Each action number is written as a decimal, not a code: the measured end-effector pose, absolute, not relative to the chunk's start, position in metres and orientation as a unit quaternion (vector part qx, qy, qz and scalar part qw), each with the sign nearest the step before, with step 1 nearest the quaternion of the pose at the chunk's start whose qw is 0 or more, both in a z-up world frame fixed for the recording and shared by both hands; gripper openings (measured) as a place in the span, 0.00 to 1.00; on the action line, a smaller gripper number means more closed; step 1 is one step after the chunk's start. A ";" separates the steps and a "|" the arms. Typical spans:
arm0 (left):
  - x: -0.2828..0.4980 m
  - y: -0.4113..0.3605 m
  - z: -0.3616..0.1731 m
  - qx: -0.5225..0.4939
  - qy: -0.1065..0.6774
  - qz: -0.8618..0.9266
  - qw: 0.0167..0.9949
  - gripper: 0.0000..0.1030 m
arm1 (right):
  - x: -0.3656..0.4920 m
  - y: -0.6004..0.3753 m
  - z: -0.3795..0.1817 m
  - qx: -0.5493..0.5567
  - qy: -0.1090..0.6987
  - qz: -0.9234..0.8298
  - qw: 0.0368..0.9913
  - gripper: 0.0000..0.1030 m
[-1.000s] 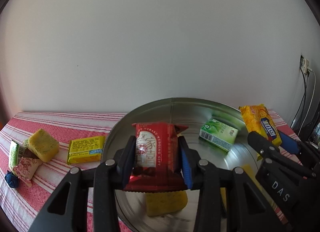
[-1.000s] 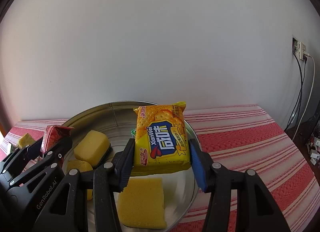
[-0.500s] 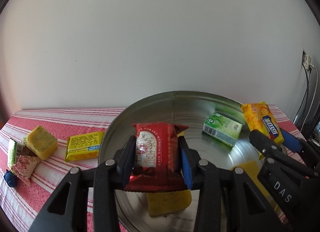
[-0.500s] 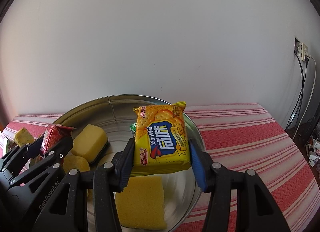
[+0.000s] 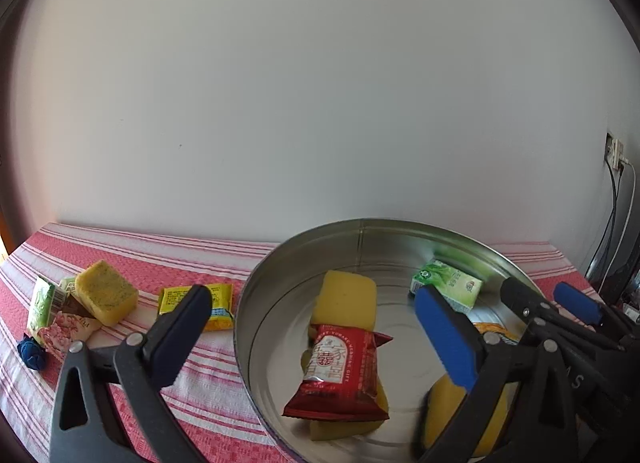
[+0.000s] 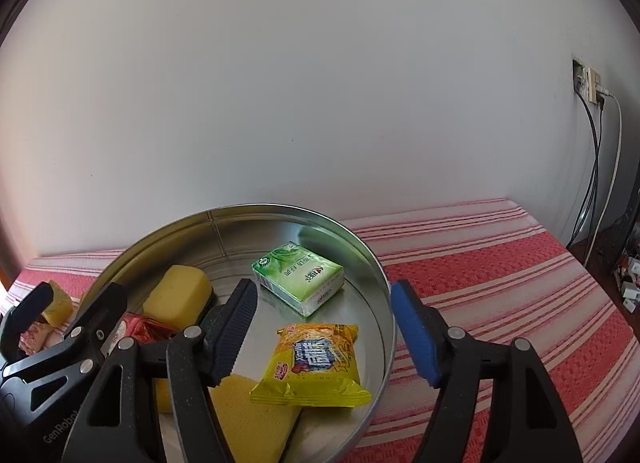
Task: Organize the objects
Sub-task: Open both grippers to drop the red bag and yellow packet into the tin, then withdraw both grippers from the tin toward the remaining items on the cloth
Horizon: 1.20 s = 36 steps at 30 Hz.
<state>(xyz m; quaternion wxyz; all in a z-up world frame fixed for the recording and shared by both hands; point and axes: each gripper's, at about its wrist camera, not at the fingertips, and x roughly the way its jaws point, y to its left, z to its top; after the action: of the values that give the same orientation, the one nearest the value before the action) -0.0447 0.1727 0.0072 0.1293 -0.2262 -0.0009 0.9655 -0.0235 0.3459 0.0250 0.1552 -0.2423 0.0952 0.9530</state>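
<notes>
A round metal tin (image 5: 256,303) (image 6: 376,275) stands on the red striped tablecloth. My left gripper (image 5: 316,327) is open above it; the red snack packet (image 5: 340,375) lies in the tin on yellow sponges (image 5: 346,299). My right gripper (image 6: 328,327) is open over the tin; the yellow cracker packet (image 6: 316,367) lies inside, resting on a yellow sponge (image 6: 248,419). A green tissue pack (image 6: 300,275) (image 5: 448,287) lies at the tin's far side.
Left of the tin on the cloth (image 5: 208,375) lie a yellow packet (image 5: 218,303), a yellow sponge (image 5: 106,297), small packets (image 5: 44,303) and a blue ball (image 5: 32,357). A wall stands behind. Cables hang at the right (image 6: 596,167).
Both grippers have opened. The red packet dropped from the left gripper and the yellow cracker packet from the right, both into the tin.
</notes>
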 end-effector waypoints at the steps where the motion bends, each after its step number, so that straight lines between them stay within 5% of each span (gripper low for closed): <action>1: -0.043 0.171 0.008 -0.220 0.000 0.967 0.126 1.00 | -0.022 0.345 0.026 -0.238 0.094 0.954 0.153 0.72; 8: -0.033 0.162 0.009 -0.177 0.025 0.979 0.101 1.00 | -0.015 0.333 0.032 -0.208 0.076 0.962 0.159 0.80; 36: -0.032 0.121 0.000 -0.178 0.028 0.982 0.051 1.00 | -0.008 0.316 0.030 -0.175 0.056 0.966 0.180 0.81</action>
<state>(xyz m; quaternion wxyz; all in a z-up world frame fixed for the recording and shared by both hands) -0.0325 0.1209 0.0004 0.0512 -0.1777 0.0278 0.9824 -0.0084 0.3164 0.0301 0.1805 -0.1750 0.0563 0.9663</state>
